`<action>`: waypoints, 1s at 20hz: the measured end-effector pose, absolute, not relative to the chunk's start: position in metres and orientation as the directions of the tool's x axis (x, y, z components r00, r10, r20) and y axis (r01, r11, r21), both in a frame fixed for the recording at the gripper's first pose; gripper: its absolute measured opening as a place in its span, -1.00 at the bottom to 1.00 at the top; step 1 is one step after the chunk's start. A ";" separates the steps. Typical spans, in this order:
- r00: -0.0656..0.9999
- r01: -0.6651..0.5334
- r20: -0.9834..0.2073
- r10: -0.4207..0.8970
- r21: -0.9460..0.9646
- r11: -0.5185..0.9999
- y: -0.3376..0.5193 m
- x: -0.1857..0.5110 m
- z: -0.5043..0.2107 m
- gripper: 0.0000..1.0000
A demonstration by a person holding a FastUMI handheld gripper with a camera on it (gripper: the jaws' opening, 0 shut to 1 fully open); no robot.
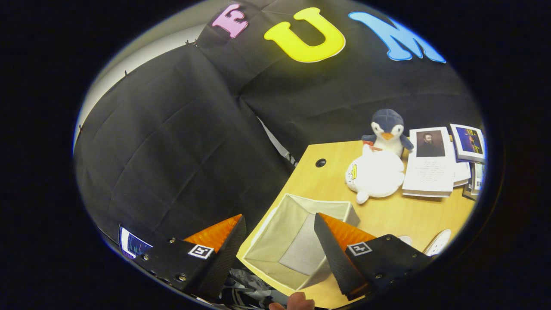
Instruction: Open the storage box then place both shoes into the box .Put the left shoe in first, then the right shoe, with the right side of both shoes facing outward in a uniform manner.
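A beige fabric storage box (269, 241) stands open-topped and empty on the near left corner of the wooden table (409, 215). My gripper (279, 218) hovers above it, open, with nothing between the fingers; the box lies between and just beyond them. Past the right finger, the white tip of what looks like a shoe (439, 242) pokes out at the table's near side, most of it hidden.
A white plush toy (374, 174) and a penguin plush (387, 127) sit beyond the box. Books (430, 165) are stacked to their right. The table has a cable hole (320, 162). A person's fingertip (297, 301) shows below the fingers, and a lit screen (131, 245) beside the left finger.
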State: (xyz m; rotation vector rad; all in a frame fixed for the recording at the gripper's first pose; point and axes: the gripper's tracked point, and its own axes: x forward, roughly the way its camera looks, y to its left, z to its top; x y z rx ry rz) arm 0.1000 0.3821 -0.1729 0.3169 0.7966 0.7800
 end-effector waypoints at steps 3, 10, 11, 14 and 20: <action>0.473 -0.468 -0.554 0.685 0.501 0.728 0.344 0.100 -0.190 0.94; 0.450 -0.347 -0.693 0.563 0.446 0.825 0.264 0.077 -0.254 0.94; 0.441 -0.329 -0.706 0.554 0.447 0.832 0.258 0.072 -0.262 0.94; 0.424 -0.286 -0.739 0.523 0.439 0.852 0.236 0.063 -0.283 0.94; 0.375 -0.233 -0.804 0.461 0.400 0.887 0.205 0.049 -0.323 0.95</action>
